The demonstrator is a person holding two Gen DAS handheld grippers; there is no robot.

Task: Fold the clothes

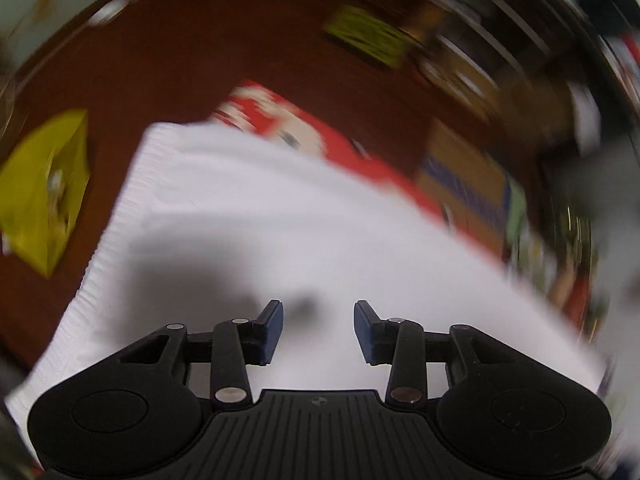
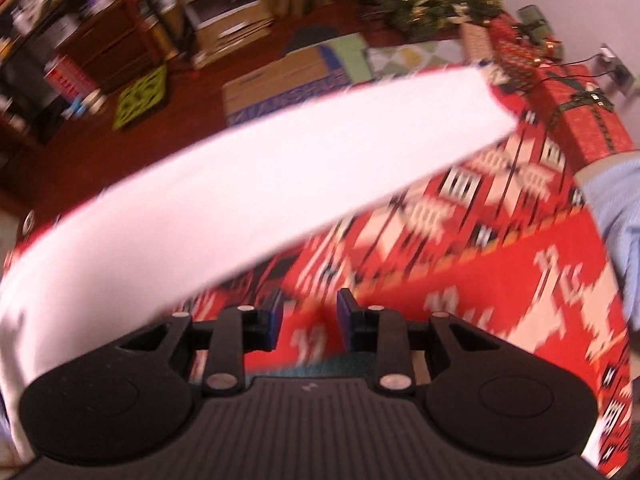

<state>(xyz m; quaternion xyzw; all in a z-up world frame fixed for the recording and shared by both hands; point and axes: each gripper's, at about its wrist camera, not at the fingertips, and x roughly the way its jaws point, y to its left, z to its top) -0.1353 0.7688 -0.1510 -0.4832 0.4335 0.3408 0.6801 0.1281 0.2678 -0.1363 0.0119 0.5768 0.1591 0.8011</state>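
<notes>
The white garment (image 1: pixel 256 216) lies spread flat directly beneath and ahead of the left gripper (image 1: pixel 319 330), whose blue-padded fingers (image 1: pixel 274 332) stand apart with nothing between them; a dark shadow falls on the cloth just left of the fingers. Its surface looks smooth and plain, while the edge running away to the left of the fingers shows a fine ribbed texture. In the right wrist view the same garment (image 2: pixel 280 176) appears as a broad pale band curving from the lower left, past the left finger, up to a squared end far ahead and to the right. The right gripper (image 2: pixel 309 320) has its fingers apart too, holding nothing, and they hover over the red patterned blanket (image 2: pixel 460 248), a woven-looking cloth with white and black geometric motifs that lies under the garment and stretches ahead and right of the fingers.

Both views are blurred. Left of the left fingers, well apart from the garment, a yellow bag (image 1: pixel 44 192) sits on the dark red floor (image 1: pixel 192 48). Far ahead of the right fingers are flattened cardboard (image 2: pixel 280 80), a lime green mat (image 2: pixel 142 96) and shelving (image 2: pixel 224 8). At the right edge a light blue cloth (image 2: pixel 618 208) is seen.
</notes>
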